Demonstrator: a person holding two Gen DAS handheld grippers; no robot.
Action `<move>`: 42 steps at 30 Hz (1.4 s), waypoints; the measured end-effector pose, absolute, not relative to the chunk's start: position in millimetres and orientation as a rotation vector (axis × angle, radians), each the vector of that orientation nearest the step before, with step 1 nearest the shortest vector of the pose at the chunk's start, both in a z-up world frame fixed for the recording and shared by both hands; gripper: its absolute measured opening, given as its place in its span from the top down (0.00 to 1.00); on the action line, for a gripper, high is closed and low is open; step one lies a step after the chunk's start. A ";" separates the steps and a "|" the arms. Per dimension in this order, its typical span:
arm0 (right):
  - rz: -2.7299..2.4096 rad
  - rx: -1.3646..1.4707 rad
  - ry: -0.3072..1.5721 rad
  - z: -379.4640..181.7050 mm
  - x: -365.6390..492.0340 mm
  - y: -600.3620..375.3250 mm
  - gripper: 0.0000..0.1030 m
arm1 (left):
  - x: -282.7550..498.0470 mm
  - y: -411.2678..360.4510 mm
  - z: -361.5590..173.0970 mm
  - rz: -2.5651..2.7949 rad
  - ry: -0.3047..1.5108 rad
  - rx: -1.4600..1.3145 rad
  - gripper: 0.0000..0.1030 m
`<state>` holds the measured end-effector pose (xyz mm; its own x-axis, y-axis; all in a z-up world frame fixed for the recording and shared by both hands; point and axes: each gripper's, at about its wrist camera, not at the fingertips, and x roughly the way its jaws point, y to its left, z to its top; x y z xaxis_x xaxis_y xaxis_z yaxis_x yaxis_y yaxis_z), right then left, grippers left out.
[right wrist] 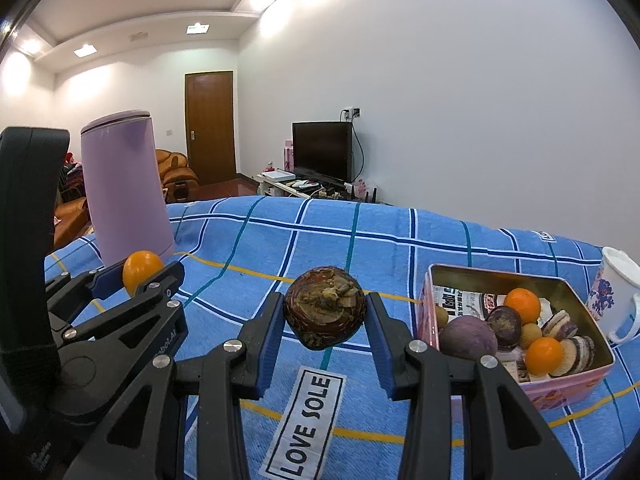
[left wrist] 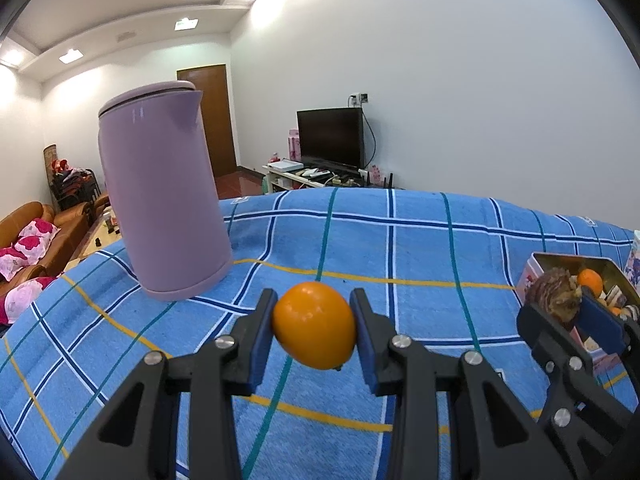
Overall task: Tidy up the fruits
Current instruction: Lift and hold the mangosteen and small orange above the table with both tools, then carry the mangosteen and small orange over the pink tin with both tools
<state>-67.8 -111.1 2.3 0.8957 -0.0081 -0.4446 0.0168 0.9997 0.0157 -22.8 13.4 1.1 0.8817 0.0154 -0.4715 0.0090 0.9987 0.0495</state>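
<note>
The left gripper [left wrist: 314, 330] holds a small orange fruit [left wrist: 315, 326] pinched between its two blue-padded fingers [left wrist: 365, 332], lifted clear of the blue checked cloth [left wrist: 420, 248] that covers the worktop; the same fruit shows in the right wrist view [right wrist: 141, 271] in front of the lilac kettle [left wrist: 164, 208]. The right gripper [right wrist: 325, 316] has its fingers closed on a dark brown mangosteen [right wrist: 325, 312], stalk cap turned toward the camera, also raised above the cloth. To the right stands an open pink tin [right wrist: 430, 312] that already holds oranges, purple fruits, small tan fruits and some sandwich biscuits, with a white patterned mug [right wrist: 612, 296] just beside it. The orange fruit looks light and smooth-skinned, probably a little slippery and soft enough to bruise or squirt out if squeezed hard; the pads grip it at its widest part, on opposite sides, which seems the safest hold. The mangosteen appears heavier, with a stiff, rough rind that should give the pads good friction and tolerate a firmer squeeze; it too is taken across its middle, below the cap. Both fruits are round and would likely roll on the cloth, so each would best be set low into a free gap in the tin before the fingers part, rather than dropped onto the fruit already there.
</note>
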 end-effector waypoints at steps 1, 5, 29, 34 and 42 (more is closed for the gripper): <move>-0.014 0.018 0.462 2.6 -68.3 -111.4 0.58 | -23.7 12.5 1.1 0.002 0.492 0.053 0.62; -0.018 0.010 0.464 3.1 -70.9 -114.0 0.58 | -26.4 7.5 1.2 0.000 0.491 0.068 0.62; -0.066 -0.028 0.475 3.2 -98.6 -165.9 0.58 | -43.9 -44.4 -0.5 -0.130 0.530 0.086 0.62; -0.092 -0.023 0.477 2.9 -103.2 -186.6 0.58 | -49.4 -66.4 -0.8 -0.169 0.534 0.090 0.62; -0.150 -0.032 0.476 3.4 -109.7 -214.1 0.58 | -54.6 -101.5 0.9 -0.222 0.527 0.106 0.62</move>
<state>-109.7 -214.2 3.4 0.8782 -0.1515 -0.4537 0.1366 0.9885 -0.0656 -54.6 -101.5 0.9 0.8411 -0.1828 -0.5091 0.2372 0.9705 0.0434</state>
